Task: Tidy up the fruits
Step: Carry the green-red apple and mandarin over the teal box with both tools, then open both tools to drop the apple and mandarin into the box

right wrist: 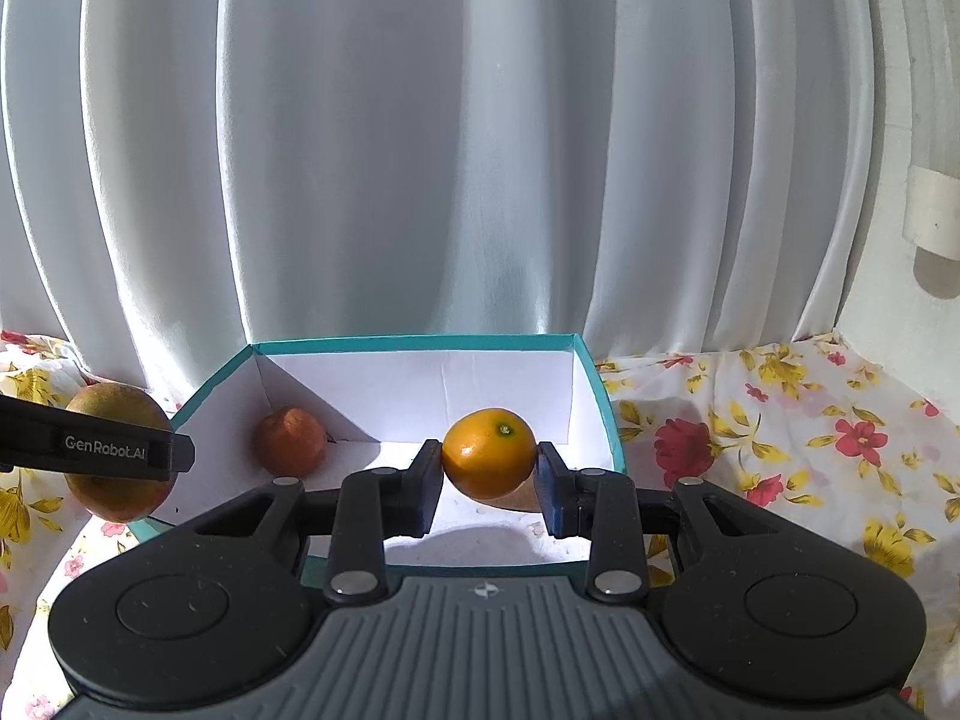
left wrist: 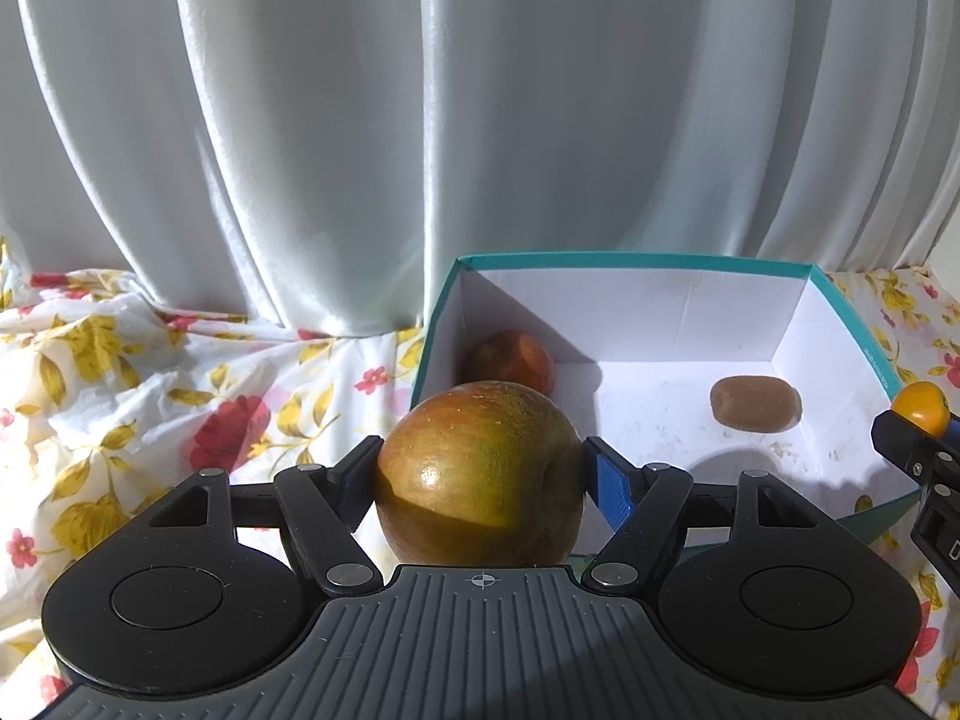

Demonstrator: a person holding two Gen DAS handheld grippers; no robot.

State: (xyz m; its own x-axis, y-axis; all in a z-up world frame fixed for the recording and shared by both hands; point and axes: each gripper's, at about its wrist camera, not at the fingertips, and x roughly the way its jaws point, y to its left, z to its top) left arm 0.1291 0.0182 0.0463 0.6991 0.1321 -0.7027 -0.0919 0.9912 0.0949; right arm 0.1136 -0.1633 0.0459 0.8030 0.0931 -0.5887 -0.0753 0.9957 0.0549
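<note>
Two hand-held grippers each carry a fruit at an open teal box [right wrist: 600, 396] on a flowered cloth [left wrist: 120, 372].

The left gripper [left wrist: 480, 468] is clamped on a brownish-green apple [left wrist: 480, 468] just outside the box's near left corner, while the right gripper [right wrist: 489, 468] grips an orange [right wrist: 489, 453] above the box's white floor. A reddish fruit [left wrist: 510, 360] sits in the far left corner; a kiwi [left wrist: 755, 402] lies toward the right wall. Pale curtains [right wrist: 420, 150] hang behind.
</note>
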